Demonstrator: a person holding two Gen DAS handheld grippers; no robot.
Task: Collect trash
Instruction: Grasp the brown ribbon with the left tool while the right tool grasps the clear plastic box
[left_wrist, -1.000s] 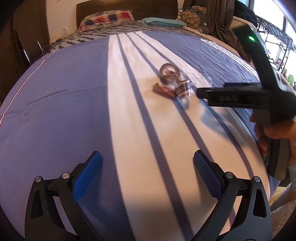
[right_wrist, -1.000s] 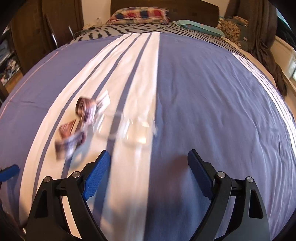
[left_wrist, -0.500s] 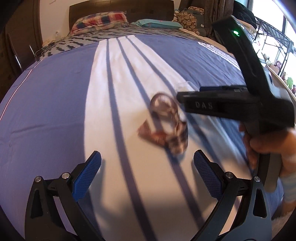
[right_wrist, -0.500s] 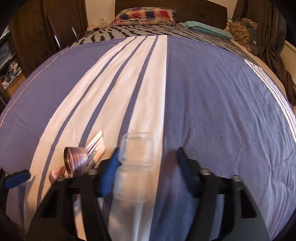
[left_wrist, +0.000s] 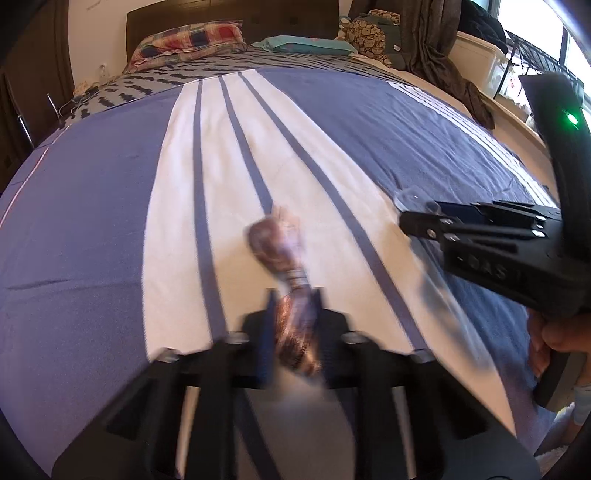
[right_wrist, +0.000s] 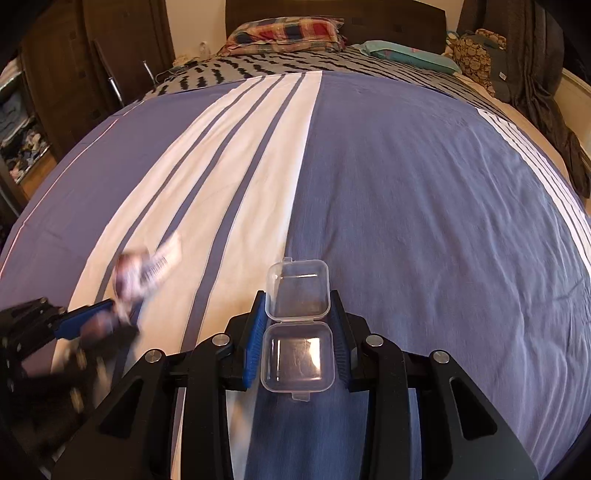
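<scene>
While both hands work low over the bed (right_wrist: 406, 206), here's how it sits from left to right. Over on the far left there's a dark wardrobe (right_wrist: 55, 92) with clothes piled on its shelves. The left gripper (left_wrist: 293, 314) has just been closing, and its fingers (left_wrist: 266, 332) are now pinched nearly together on a crumpled foil wrapper (left_wrist: 284, 254), brownish-purple and shiny. It's blurry, but the wrapper's lower end sits squeezed between the pads and the rest sticks out ahead over the white stripe of the blanket. From the right wrist cam you can see a white bit of the wrapper with a barcode (right_wrist: 162, 260) poking out too.

Next over, the right gripper (right_wrist: 297, 332) has also just been closing. Its fingers (right_wrist: 256, 339) are clamped on a small clear plastic box (right_wrist: 297, 354) that's flipped open, the hinged lid (right_wrist: 299, 288) lying ahead past the fingertips. The box sits right where the white stripes meet the plain blue part of the blanket. A hand (left_wrist: 554, 339) shows at the right edge of the left cam, gripping that gripper's handle.

Way back at the headboard: a plaid pillow (right_wrist: 284, 31), then a teal pillow (right_wrist: 410, 55) to its right, and dark fabric (right_wrist: 535, 74) draped over the far right side.
</scene>
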